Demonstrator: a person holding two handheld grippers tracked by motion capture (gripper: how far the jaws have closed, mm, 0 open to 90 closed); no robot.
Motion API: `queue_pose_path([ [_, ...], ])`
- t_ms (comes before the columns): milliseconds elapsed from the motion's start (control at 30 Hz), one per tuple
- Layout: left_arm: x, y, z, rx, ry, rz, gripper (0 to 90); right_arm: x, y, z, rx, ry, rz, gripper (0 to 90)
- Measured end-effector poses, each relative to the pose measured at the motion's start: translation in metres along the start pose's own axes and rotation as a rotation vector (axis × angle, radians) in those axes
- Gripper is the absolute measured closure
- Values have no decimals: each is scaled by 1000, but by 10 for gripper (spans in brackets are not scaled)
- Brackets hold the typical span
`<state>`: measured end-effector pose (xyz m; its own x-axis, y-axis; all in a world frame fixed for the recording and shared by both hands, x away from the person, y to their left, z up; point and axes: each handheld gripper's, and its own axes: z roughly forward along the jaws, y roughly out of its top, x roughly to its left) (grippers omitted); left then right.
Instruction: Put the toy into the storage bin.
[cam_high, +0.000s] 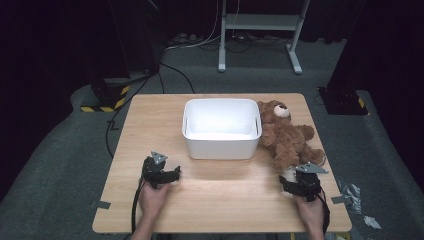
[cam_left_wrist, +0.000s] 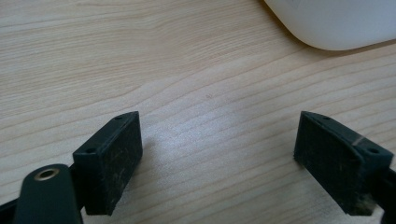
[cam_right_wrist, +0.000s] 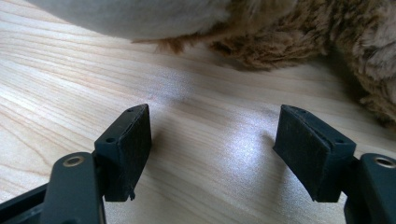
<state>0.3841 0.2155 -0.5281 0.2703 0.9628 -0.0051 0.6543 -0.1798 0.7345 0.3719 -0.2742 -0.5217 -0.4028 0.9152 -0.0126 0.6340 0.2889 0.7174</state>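
A brown teddy bear (cam_high: 286, 135) lies on its back on the wooden table (cam_high: 220, 195), right beside a white plastic bin (cam_high: 222, 128) that stands upright at the table's middle. My right gripper (cam_high: 299, 181) rests on the table just in front of the bear's feet, jaws open and empty. In the right gripper view the bear's brown fur (cam_right_wrist: 299, 37) and a pale foot pad (cam_right_wrist: 135, 16) lie just beyond my right gripper (cam_right_wrist: 212, 149). My left gripper (cam_high: 161, 171) sits on the table in front of the bin's left corner, open and empty. The bin's rounded corner (cam_left_wrist: 336, 21) appears beyond my left gripper (cam_left_wrist: 217, 156).
Grey carpet surrounds the table. A white metal stand (cam_high: 260, 30) and cables (cam_high: 200, 42) lie behind it. Dark curtains close off the back. Bits of tape (cam_high: 350, 192) lie on the floor at the right.
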Motion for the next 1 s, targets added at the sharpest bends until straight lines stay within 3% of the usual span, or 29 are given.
queue_pose_path([
  [633,0,0,0,-2,3,1,164,-1,-1,-1,2,-17,23,237],
  [1000,0,0,-1,-2,3,2,165,0,-5,-7,-17,-20,11,311],
])
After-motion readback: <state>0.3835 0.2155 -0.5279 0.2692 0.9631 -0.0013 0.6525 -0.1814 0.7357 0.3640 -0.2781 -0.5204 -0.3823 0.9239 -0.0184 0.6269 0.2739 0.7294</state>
